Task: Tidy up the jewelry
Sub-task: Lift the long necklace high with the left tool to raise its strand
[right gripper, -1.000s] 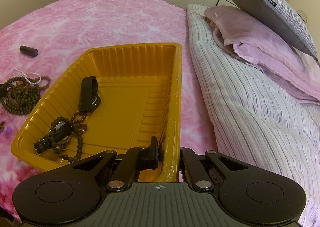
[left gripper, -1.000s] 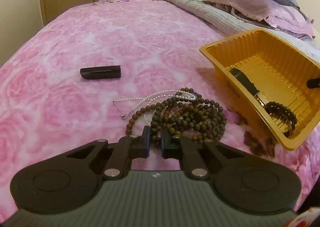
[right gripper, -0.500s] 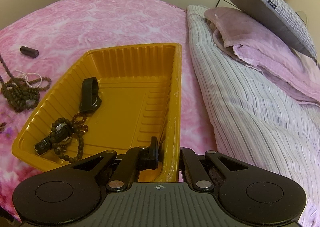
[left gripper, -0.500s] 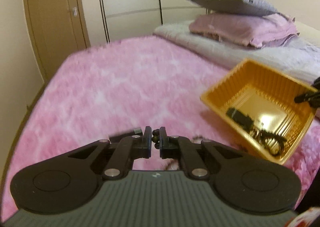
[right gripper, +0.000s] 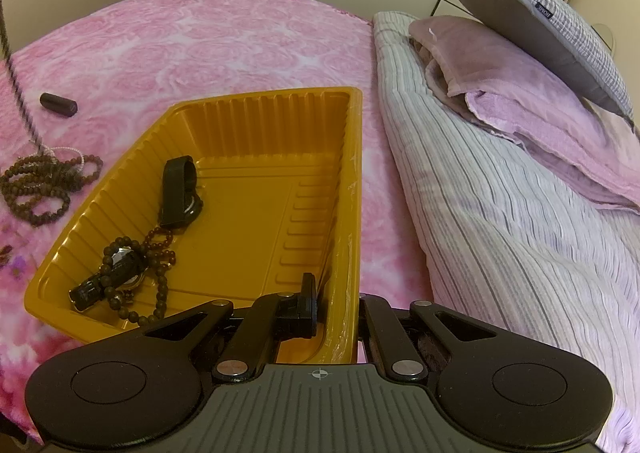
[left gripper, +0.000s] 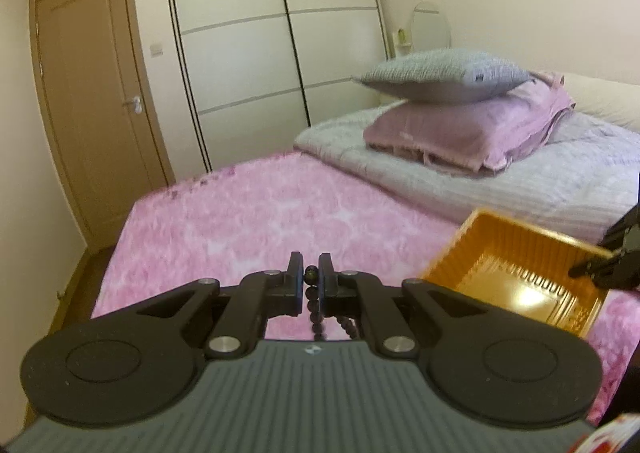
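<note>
The bed with its pink rose-patterned plush blanket (right gripper: 208, 37) carries everything, and its soft pile gives under any load, so nothing on it sits firmly. On it rests the orange ribbed plastic tray (right gripper: 256, 121), thin-walled and light by the look of it, likely to slide or tip if pushed; the right claw (right gripper: 332, 309) is clamped on its near rim, one pad inside the wall and one outside, which looks like a way to steady it. Inside the tray lie a black-strapped wristwatch (right gripper: 128, 269) and a dark beaded bracelet (right gripper: 160, 253) draped over it.

The long string of dark brown wooden beads (right gripper: 40, 181) is the thing in hand. One end is pinched between the pads of the left claw (left gripper: 311, 277), which is closed on a bead or two, and the strand runs taut up from a heap on the blanket just left of the tray. It is limp, moderately heavy for its size and round-surfaced, so it will swing, trail and may slip bead by bead through a pinch; a grip across the cord between beads seems safer than on a bead's curve. A thin white pearl necklace (right gripper: 68, 151) is tangled with the heap and could be dragged along. A small dark cylindrical case (right gripper: 59, 104) lies apart, further up the blanket.
</note>
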The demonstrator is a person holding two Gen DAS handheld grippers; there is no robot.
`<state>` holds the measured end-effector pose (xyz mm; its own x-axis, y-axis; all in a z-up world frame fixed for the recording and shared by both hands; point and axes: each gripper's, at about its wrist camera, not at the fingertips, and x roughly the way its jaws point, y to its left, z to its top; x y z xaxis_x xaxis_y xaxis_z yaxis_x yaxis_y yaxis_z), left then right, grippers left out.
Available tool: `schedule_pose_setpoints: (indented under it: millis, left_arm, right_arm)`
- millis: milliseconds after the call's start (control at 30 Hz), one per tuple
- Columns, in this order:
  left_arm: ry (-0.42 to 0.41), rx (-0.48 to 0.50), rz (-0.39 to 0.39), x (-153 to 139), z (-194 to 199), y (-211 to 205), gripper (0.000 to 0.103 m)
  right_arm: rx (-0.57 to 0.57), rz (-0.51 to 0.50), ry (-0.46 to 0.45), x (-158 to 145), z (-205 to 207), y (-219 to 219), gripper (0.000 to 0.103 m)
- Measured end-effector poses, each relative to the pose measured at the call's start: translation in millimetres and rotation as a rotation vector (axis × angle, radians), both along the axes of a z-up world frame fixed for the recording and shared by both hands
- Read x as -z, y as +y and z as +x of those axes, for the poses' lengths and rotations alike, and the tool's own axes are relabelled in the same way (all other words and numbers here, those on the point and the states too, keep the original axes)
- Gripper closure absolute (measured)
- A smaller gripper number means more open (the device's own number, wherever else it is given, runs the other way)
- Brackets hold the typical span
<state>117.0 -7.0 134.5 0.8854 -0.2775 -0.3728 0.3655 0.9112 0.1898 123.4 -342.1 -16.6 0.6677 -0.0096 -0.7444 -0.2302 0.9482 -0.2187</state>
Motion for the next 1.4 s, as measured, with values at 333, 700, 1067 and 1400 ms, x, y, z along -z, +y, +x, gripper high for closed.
schedule_pose_setpoints:
  millis: [333, 700, 1067, 1400]
  left_arm:
    - [-0.107, 0.093, -0.029, -62, 9, -19, 0.097]
    - [-0.18, 0.195, -0.033, -116, 18, -52, 0.097]
    - [-0.262, 0.225, -0.063, -162, 20, -65, 0.097]
    - [-0.316, 0.259, -0.076, -196, 21, -86, 0.097]
  right_arm:
    - [-0.004, -0.008, -0.004, -3, 1, 2, 0.099]
    - [-0.022, -0.021, 0.003, -6, 2, 6, 0.099]
    - [-0.039, -0.034, 0.001, -8, 6, 7, 0.099]
    - [-0.046, -0.037, -0.001, -11, 6, 9, 0.099]
